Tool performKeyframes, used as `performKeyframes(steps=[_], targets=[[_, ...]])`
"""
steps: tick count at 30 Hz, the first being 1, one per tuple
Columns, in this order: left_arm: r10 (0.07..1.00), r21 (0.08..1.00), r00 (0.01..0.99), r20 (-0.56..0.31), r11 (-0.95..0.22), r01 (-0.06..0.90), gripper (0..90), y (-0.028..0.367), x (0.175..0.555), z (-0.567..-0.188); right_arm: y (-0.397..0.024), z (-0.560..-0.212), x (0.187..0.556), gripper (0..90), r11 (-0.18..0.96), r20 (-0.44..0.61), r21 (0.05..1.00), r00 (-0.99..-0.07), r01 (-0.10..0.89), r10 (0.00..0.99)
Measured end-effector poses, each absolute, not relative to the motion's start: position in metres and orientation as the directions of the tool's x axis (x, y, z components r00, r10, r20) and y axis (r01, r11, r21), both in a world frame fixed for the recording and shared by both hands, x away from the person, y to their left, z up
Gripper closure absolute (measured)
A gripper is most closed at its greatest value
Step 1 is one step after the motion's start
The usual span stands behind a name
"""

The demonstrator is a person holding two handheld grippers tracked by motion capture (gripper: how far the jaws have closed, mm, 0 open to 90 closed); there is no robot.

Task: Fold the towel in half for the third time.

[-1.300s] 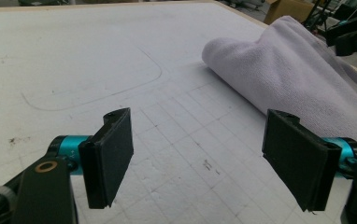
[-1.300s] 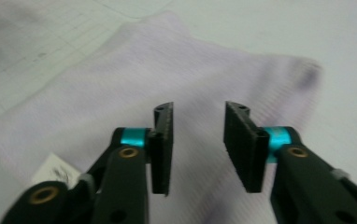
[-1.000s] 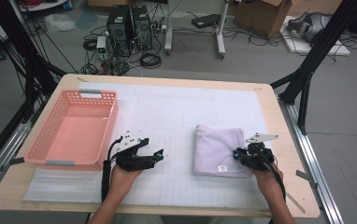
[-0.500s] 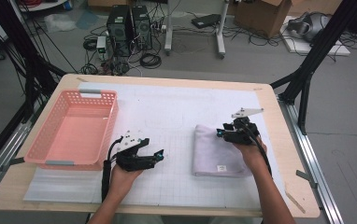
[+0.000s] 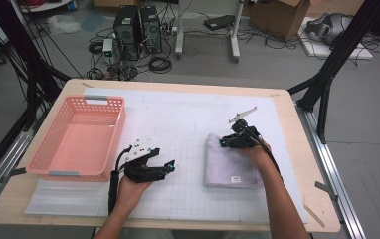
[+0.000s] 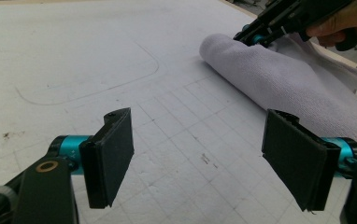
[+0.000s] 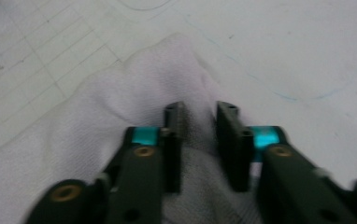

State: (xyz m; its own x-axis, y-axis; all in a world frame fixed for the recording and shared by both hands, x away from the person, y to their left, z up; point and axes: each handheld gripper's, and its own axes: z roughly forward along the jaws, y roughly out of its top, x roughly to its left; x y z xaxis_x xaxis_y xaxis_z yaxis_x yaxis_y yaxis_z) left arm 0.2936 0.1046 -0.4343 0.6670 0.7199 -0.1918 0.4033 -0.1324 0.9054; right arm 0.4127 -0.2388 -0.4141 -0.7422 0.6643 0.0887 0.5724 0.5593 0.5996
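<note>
Lilac cloth (image 5: 230, 162) lies folded on the white gridded sheet (image 5: 188, 124) that covers our bench (image 5: 297, 149), right of the middle in the high view. Our right tool (image 5: 226, 143) sits at the cloth's far edge, near its far left corner, with the hand behind it resting over the cloth. Our left tool (image 5: 170, 167) lies low on the sheet well to the left of the cloth, pointing toward it, and touches nothing. A pink basket (image 5: 78, 137) stands at the left of the bench, beside that tool.

From the left tool view, our left tool (image 6: 197, 156) stands wide, its two black pads (image 6: 113, 154) far apart with only bare grid between them. The cloth (image 6: 289, 84) lies ahead to the right, its rolled fold facing us, and the right tool (image 6: 253, 37) bears on its far end.

From the right tool view, our right tool (image 7: 199, 140) is narrow; its jaws have just been closing, and a raised pinch of the cloth (image 7: 120, 107) sits between the pads, gripped. The fabric bunches up into a ridge ahead of the jaws, with the sheet (image 7: 284, 56) beyond.
</note>
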Motion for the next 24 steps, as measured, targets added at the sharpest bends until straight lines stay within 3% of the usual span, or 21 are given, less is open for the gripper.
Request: performKeyframes(steps=[8,10,12,15,19,24], targets=[[0.722,0.906,0.664,-0.194,-0.128,0.404,25.6,0.106,0.294,-0.434,-0.214,-0.401,0.409,83.0,0.636,-0.124,0.676,-0.794,0.372,0.596],[0.722,0.906,0.664,-0.193,-0.128,0.403,25.6,0.107,0.294,-0.434,-0.206,-0.403,0.411,77.5,0.635,-0.132,0.681,-0.791,0.365,0.597],[0.722,0.906,0.665,-0.193,-0.128,0.403,25.6,0.107,0.294,-0.434,-0.202,-0.405,0.411,65.4,0.627,-0.149,0.672,-0.758,0.393,0.635],[0.723,0.906,0.663,-0.194,-0.126,0.403,25.6,0.107,0.293,-0.434,-0.217,-0.397,0.407,61.0,0.539,-0.126,0.714,-0.675,0.447,0.727],[0.725,0.906,0.661,-0.195,-0.125,0.405,25.6,0.107,0.293,-0.434,-0.252,-0.388,0.393,69.8,0.45,-0.074,0.753,-0.617,0.481,0.783],[0.725,0.907,0.661,-0.193,-0.124,0.402,25.6,0.107,0.293,-0.434,-0.271,-0.412,0.379,72.9,0.554,-0.155,0.621,-0.606,0.555,0.78]])
